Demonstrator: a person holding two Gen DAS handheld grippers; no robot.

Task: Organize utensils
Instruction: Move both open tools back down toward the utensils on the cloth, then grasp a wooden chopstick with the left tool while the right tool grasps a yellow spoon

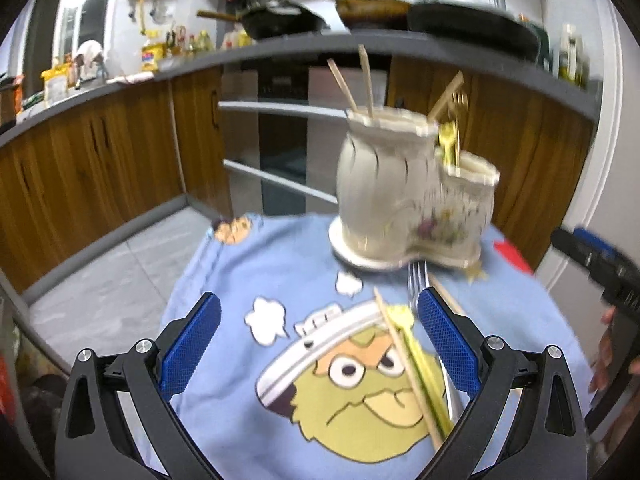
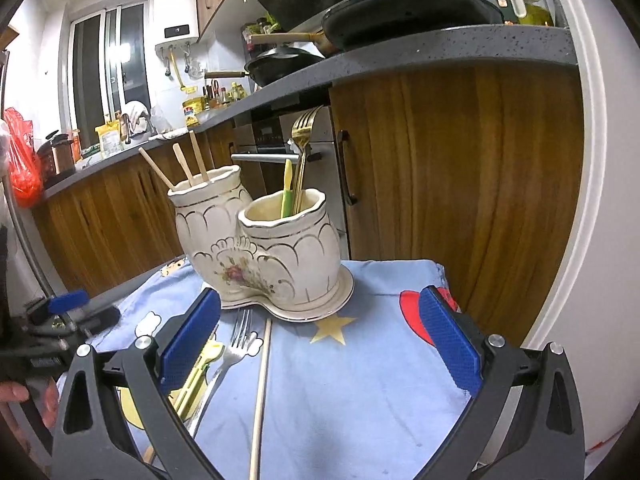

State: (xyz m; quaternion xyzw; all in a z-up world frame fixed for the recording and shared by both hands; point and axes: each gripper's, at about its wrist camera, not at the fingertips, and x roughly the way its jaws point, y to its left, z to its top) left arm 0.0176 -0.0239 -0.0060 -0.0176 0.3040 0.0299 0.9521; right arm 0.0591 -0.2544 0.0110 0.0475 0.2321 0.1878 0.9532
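Note:
A cream ceramic double-pot holder (image 2: 260,252) stands on the blue cartoon cloth (image 2: 360,380); it also shows in the left wrist view (image 1: 400,192). Its taller pot holds three wooden chopsticks (image 2: 184,166); the lower pot holds a gold fork (image 2: 302,140) and a green utensil (image 2: 287,188). On the cloth lie a silver fork (image 2: 236,344), a wooden chopstick (image 2: 261,392) and a yellow-green utensil (image 2: 196,376). In the left wrist view they show as fork (image 1: 416,280), chopstick (image 1: 404,364) and utensil (image 1: 420,368). My left gripper (image 1: 320,312) is open above them. My right gripper (image 2: 320,312) is open and empty.
The small table is covered by the cloth (image 1: 248,420). Wooden kitchen cabinets (image 2: 460,180) and an oven (image 2: 280,148) stand just behind it under a grey countertop (image 2: 400,52) with pans. The grey floor (image 1: 112,280) lies to the left. The right gripper shows at the left wrist view's right edge (image 1: 600,264).

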